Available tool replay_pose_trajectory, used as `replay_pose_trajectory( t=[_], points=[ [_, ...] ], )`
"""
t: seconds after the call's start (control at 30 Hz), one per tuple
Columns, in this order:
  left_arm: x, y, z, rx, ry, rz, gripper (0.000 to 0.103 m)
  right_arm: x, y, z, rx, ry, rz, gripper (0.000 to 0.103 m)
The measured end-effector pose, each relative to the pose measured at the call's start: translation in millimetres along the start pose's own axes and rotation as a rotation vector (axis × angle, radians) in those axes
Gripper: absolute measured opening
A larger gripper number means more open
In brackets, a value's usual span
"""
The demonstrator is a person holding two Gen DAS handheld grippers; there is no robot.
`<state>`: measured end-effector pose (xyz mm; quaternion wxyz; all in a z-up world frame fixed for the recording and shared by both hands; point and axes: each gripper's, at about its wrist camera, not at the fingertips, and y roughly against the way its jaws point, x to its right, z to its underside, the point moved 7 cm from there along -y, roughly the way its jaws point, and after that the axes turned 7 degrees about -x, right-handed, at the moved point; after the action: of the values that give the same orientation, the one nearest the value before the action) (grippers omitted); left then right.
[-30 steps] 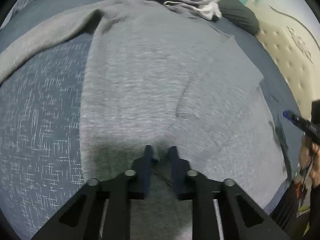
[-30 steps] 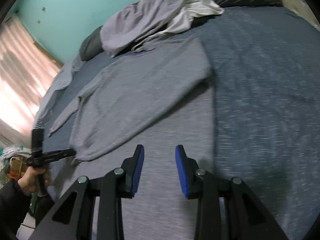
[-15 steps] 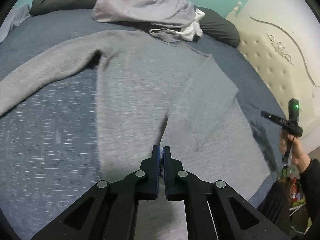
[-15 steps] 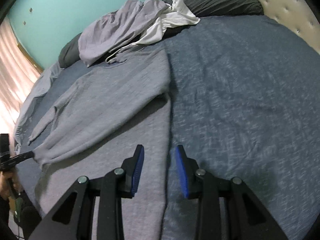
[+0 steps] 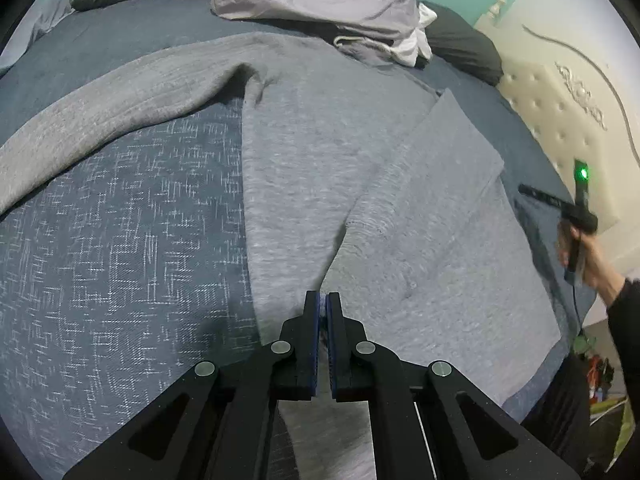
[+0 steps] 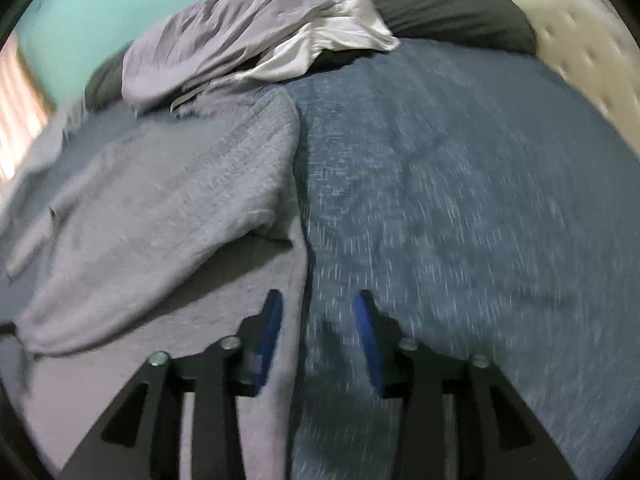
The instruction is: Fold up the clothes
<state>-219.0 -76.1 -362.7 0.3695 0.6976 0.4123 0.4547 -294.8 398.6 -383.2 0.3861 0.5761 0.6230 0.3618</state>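
A grey knit sweater (image 5: 320, 152) lies flat on a navy crosshatch-weave bedspread (image 5: 120, 240), one sleeve folded across its body toward 3 o'clock. The left gripper (image 5: 322, 304) pinches the sweater's hem (blue pads pressed together), while the right gripper (image 6: 318, 312) hovers with jaws parted over the sweater's edge.

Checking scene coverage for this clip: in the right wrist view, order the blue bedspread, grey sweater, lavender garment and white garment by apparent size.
1. blue bedspread
2. grey sweater
3. lavender garment
4. white garment
The two garments lie farther from the camera, so their true sizes are unsure.
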Motion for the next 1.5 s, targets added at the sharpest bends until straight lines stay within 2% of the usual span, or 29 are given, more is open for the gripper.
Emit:
replay_pose_trajectory(
  t=[0.17,0.53,0.6,0.7,0.77,0.87,0.93,1.1,1.2,1.5],
  points=[
    [-1.8,-11.0,0.8,-0.028,-0.001,-0.01,0.003,-19.8,-27.9,-16.3,-0.027,0.105,0.049,0.047],
    [-3.0,-12.2,-4.7,-0.017,0.002,0.005,0.003,-22.6,-66.8,-46.3,-0.045,0.07,0.043,0.047],
    [-2.1,-12.8,-4.1,-0.016,-0.003,0.002,0.003,-19.1,-71.6,-49.1,-0.051,0.054,0.056,0.042],
    [-1.7,-14.0,-2.9,-0.016,-0.006,-0.008,0.004,-4.1,-64.8,-54.7,-0.019,0.035,0.134,0.024],
    [-2.9,-15.5,-2.1,-0.021,0.0,-0.013,0.003,17.9,-55.4,-56.0,0.008,-0.029,0.175,0.013],
    [-3.3,-16.4,-2.4,-0.019,0.003,-0.019,0.003,52.5,-47.0,-51.8,0.022,-0.151,0.166,0.011],
    [-2.0,-16.2,-3.2,-0.017,-0.002,-0.024,0.004,60.3,-45.0,-46.4,0.029,-0.191,0.085,0.011],
    [-0.3,-17.4,-2.3,-0.024,-0.003,-0.03,0.004,22.6,-49.8,-33.3,-0.011,-0.034,-0.063,0.012],
    [1.3,-18.8,-2.5,-0.029,-0.007,-0.036,0.004,9.5,-50.9,-31.8,-0.017,-0.007,-0.085,0.013],
    [4.1,-14.9,-5.0,-0.025,-0.015,-0.028,0.004,-2.8,-47.7,-49.5,-0.011,0.074,-0.052,0.014]
  ],
)
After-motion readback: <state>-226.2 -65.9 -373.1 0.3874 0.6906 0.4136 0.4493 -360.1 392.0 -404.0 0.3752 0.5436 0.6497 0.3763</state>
